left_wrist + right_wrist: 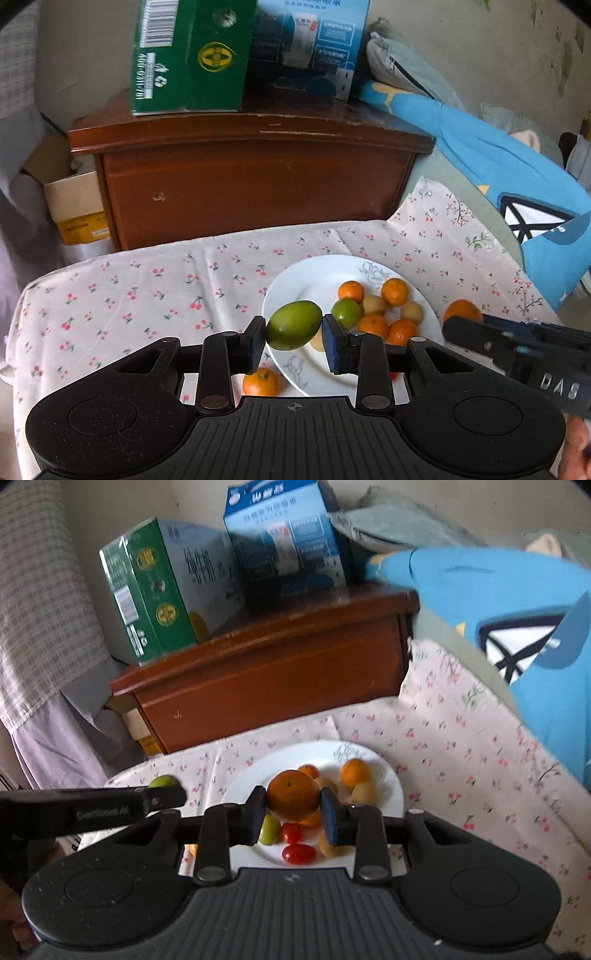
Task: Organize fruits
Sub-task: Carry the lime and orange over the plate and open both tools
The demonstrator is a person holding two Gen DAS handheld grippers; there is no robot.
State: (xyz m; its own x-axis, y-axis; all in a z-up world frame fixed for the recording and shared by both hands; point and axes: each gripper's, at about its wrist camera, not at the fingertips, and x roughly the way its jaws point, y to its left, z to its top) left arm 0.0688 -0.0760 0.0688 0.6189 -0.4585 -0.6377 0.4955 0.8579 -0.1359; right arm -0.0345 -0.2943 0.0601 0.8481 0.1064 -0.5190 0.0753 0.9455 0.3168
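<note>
Pinching a green mango [293, 325] across its width, the left gripper [293, 341] holds it above the near rim of the white plate [306, 273]; the right gripper [293, 812] clamps an orange [293, 794] over the crowded middle. Both fruits are round and smooth (my guess: slippery) — a loose squeeze could drop one onto the pile and scatter the fruit. A stray orange [260, 382] already lies off the plate on the cherry-print cloth [147, 288] covering the tabletop — behind stands a wooden cabinet [251, 177] bearing cartons.

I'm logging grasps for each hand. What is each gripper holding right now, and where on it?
The left gripper pinches the green mango across its middle. The right gripper clamps an orange by its sides.
</note>
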